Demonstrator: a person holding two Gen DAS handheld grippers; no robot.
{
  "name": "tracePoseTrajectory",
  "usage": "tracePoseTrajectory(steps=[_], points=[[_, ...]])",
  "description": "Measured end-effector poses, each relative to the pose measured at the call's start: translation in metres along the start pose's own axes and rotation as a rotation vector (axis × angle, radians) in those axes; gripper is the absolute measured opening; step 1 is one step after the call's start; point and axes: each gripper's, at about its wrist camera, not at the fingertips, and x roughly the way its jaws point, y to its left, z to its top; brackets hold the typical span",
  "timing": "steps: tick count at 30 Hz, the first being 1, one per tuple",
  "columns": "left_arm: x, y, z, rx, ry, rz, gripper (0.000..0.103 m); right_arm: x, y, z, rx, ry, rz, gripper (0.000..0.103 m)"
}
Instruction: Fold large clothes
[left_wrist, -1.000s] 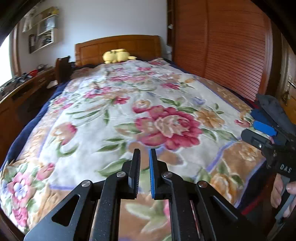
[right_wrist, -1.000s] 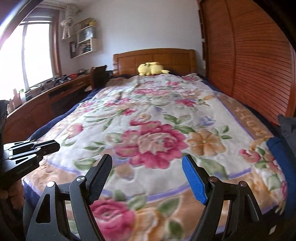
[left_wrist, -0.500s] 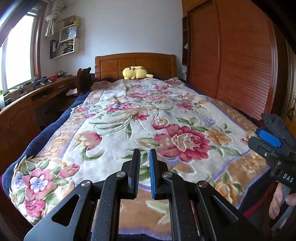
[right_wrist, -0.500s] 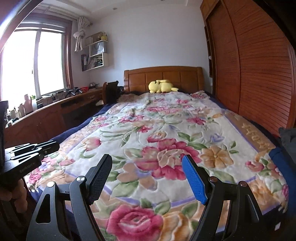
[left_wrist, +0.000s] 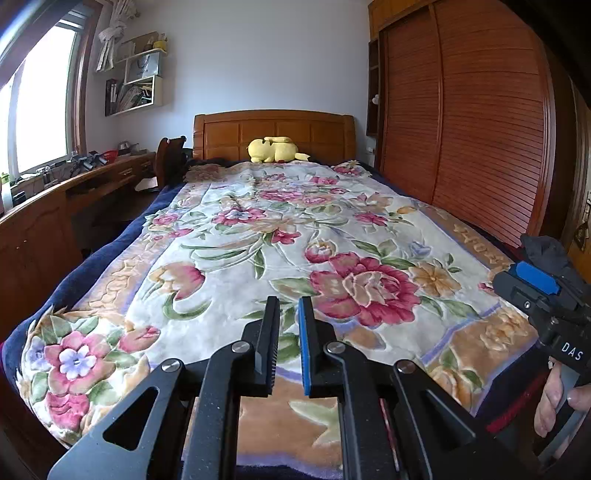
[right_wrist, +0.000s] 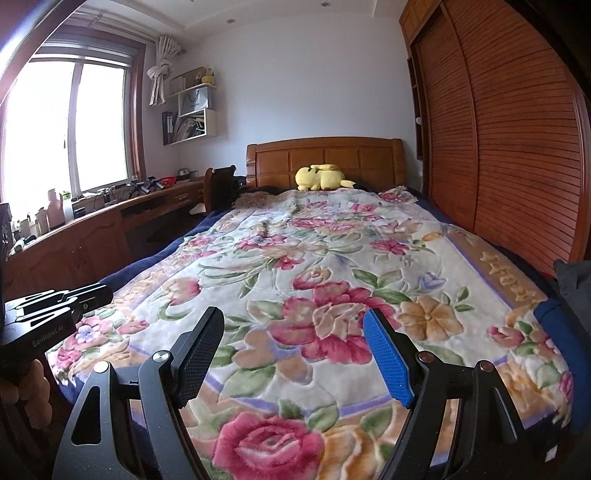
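A dark garment (left_wrist: 546, 254) lies bunched at the bed's right foot corner; it also shows at the right edge of the right wrist view (right_wrist: 574, 284). My left gripper (left_wrist: 289, 314) hovers above the foot of the bed, jaws nearly together with a narrow gap and nothing between them. My right gripper (right_wrist: 293, 325) is wide open and empty above the foot of the bed. It also shows in the left wrist view (left_wrist: 535, 284), just in front of the dark garment. The left gripper shows at the left of the right wrist view (right_wrist: 62, 299).
A floral blanket (left_wrist: 280, 240) covers the bed. A yellow plush toy (left_wrist: 273, 149) lies by the wooden headboard (left_wrist: 273, 129). A wooden desk (right_wrist: 110, 229) with clutter runs along the left wall under the window. A slatted wooden wardrobe (left_wrist: 461, 118) lines the right wall.
Both grippers have tilted upward and pulled back from the bed, so more of the room and ceiling shows. The jaws of both have kept their spacing.
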Motion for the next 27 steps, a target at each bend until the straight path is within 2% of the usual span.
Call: tracePoseTrajectory(steps=[27], points=[[-0.0016,0.0004,-0.0019,0.003,-0.004,0.009,0.011,0.0015,0.0016,0.0011,0.01,-0.01,0.001,0.079]])
